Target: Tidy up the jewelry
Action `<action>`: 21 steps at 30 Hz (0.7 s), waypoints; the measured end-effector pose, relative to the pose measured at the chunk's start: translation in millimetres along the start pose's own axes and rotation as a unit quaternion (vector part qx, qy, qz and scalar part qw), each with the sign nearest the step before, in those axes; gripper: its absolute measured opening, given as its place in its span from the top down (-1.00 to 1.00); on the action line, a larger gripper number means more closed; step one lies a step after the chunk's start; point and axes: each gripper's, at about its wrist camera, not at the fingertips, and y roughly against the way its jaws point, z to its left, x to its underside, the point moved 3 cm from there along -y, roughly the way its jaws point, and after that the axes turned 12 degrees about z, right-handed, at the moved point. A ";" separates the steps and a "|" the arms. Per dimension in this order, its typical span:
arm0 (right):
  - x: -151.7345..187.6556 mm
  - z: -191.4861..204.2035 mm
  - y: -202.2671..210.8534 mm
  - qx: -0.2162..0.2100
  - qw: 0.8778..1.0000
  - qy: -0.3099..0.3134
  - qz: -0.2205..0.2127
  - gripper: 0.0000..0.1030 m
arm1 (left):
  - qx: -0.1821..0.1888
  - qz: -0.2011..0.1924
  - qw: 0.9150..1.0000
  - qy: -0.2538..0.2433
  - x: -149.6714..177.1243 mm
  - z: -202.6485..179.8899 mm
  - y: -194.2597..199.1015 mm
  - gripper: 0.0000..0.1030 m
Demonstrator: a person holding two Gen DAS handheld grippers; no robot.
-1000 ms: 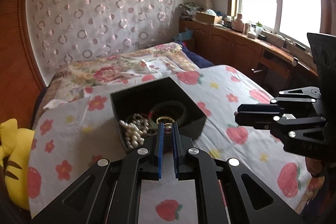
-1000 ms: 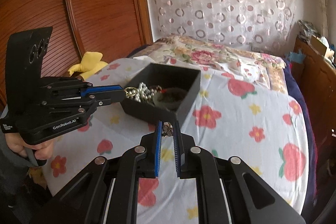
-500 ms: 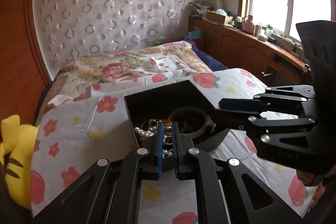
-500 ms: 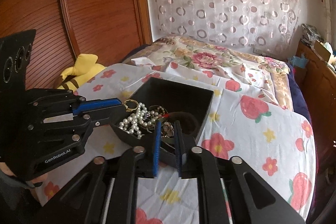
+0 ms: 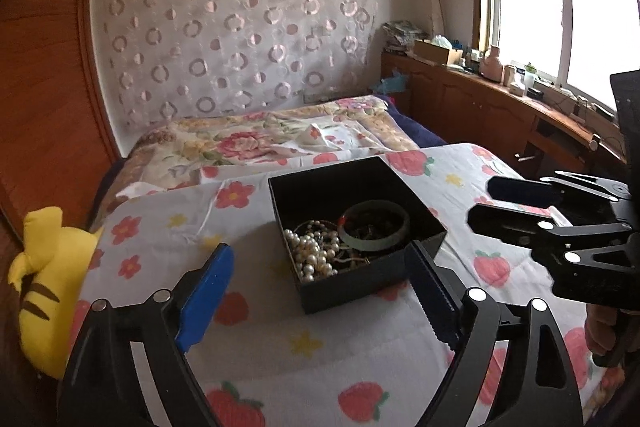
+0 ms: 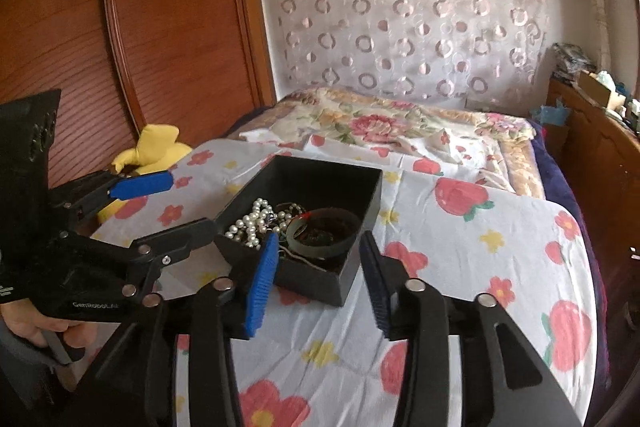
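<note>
An open black box [image 5: 360, 285] [image 6: 316, 285] sits on the flowered bedsheet. It holds a pearl necklace [image 5: 314, 255] [image 6: 250, 223], a green bangle [image 5: 376, 227] [image 6: 324, 233] and tangled chains. My left gripper [image 5: 320, 291] [image 6: 182, 207] is at the box's near left corner. Its jaws are opening wide and nothing is pressed between the blue pads. My right gripper [image 6: 318, 267] [image 5: 486, 205] hovers at the box's near edge on the right. Its jaws are opening too, and no pad touches the box or the jewelry.
A yellow plush toy [image 5: 44, 291] [image 6: 154, 149] lies at the bed's left edge beside the wooden wardrobe [image 6: 120, 27]. A folded floral quilt [image 5: 256, 143] lies behind the box. A cluttered wooden counter [image 5: 500, 99] runs under the window on the right. A hand [image 6: 36, 323] holds the left gripper.
Both grippers were shut, the left on a gold ring and the right on a small piece, over the box. Both have now opened and drawn back, with nothing at their tips.
</note>
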 end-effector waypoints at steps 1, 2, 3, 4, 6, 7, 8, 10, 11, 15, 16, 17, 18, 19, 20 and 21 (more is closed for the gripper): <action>3.8 1.4 5.3 0.003 1.000 -0.001 -0.006 -0.01 | -0.003 -0.006 1.000 0.005 2.9 0.1 5.3 -0.77; 8.3 4.0 12.3 0.009 1.000 -0.002 -0.016 -0.04 | -0.004 -0.012 1.000 0.010 4.3 0.4 10.1 -0.82; 12.4 4.9 18.5 0.014 1.000 -0.004 -0.023 -0.11 | -0.005 -0.018 1.000 0.014 6.4 0.1 15.3 -0.85; 15.8 5.6 24.1 0.019 0.999 -0.007 -0.029 -0.25 | -0.006 -0.023 1.000 0.018 10.5 -0.2 21.4 -0.85; 25.0 7.3 39.5 0.030 0.998 -0.014 -0.048 -0.46 | -0.011 -0.029 0.999 0.025 17.7 0.0 30.1 -0.85; 30.1 7.4 47.6 0.036 0.998 -0.018 -0.057 -0.58 | -0.011 -0.031 0.999 0.028 20.8 -0.5 33.3 -0.85; 35.2 7.6 55.6 0.041 0.997 -0.023 -0.067 -0.64 | -0.011 -0.033 0.999 0.031 25.9 -1.0 38.4 -0.85; 45.4 7.0 68.4 0.052 0.995 -0.036 -0.082 -0.90 | -0.015 -0.033 0.999 0.035 34.4 -1.4 44.9 -0.85; 51.1 7.4 74.4 0.057 0.994 -0.041 -0.089 -0.93 | -0.019 -0.033 0.999 0.038 38.1 -1.1 47.8 -0.85; 67.7 12.9 87.2 0.080 0.990 -0.049 -0.101 -0.95 | -0.026 -0.037 0.998 0.049 50.8 1.7 60.9 -0.85; 71.4 14.6 89.2 0.086 0.990 -0.050 -0.103 -0.95 | -0.029 -0.039 0.998 0.051 53.9 2.4 65.0 -0.85; 76.2 16.4 91.3 0.090 0.989 -0.054 -0.104 -0.95 | -0.030 -0.041 0.997 0.052 55.9 2.8 68.1 -0.85; 78.3 17.2 91.9 0.090 0.989 -0.056 -0.103 -0.95 | -0.034 -0.044 0.997 0.053 58.2 3.3 71.7 -0.85; 81.0 18.2 91.9 0.090 0.989 -0.060 -0.100 -0.95 | -0.038 -0.046 0.997 0.054 60.6 3.6 75.6 -0.85; 82.8 19.3 91.2 0.090 0.989 -0.063 -0.098 -0.95 | -0.041 -0.047 0.997 0.054 63.5 3.7 78.5 -0.85; 84.4 19.6 91.7 0.089 0.989 -0.063 -0.098 -0.95 | -0.047 -0.048 0.996 0.055 65.3 3.9 81.2 -0.85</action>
